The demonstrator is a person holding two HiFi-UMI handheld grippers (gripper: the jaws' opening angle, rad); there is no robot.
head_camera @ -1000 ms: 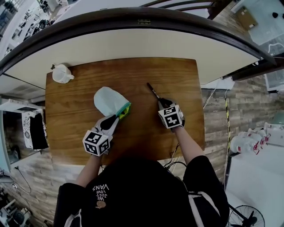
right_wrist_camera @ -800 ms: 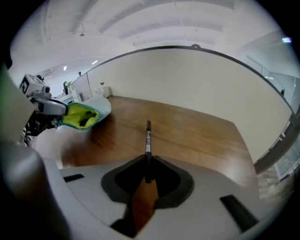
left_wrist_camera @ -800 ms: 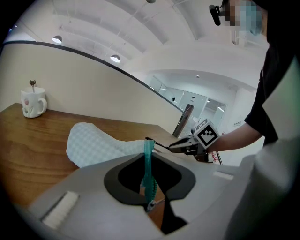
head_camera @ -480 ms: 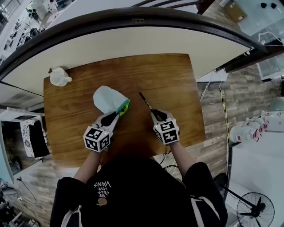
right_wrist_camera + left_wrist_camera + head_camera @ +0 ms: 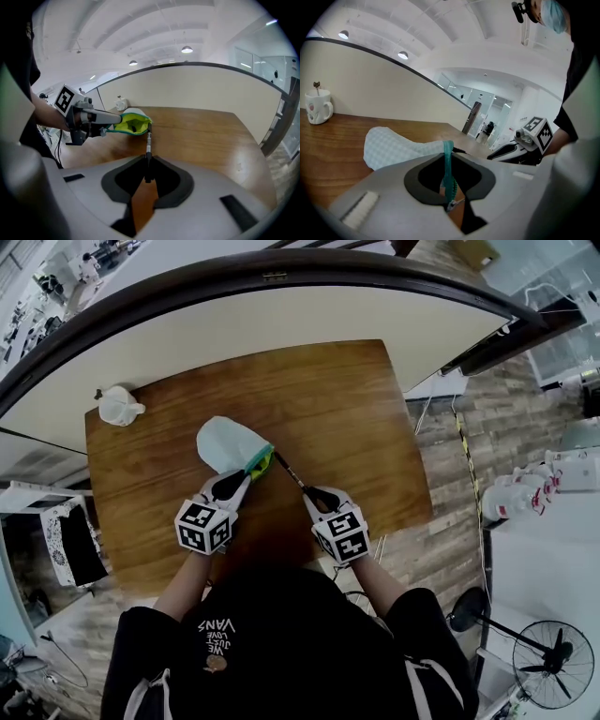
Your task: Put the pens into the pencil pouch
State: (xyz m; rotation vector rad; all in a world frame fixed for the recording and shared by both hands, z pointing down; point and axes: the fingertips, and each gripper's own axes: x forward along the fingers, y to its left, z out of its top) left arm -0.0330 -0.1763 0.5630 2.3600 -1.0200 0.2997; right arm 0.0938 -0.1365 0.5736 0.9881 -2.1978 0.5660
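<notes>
Gripping the zipper edge, the left gripper point(image 5: 246, 480) is clamped on the pencil pouch point(image 5: 223, 441). The right gripper point(image 5: 310, 495) pinches 1 pen point(image 5: 289, 474), its tip at the pouch's open mouth, at 11 o'clock from that gripper.

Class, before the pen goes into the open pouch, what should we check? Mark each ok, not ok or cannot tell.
1. Right tongs grip the pen: ok.
2. Left tongs pinch the pouch by its zipper edge: ok.
3. Pouch mouth gapes, lining showing: ok.
4. Pen tip lines up with the mouth: ok.
5. Pen tip past the rim: cannot tell.
</notes>
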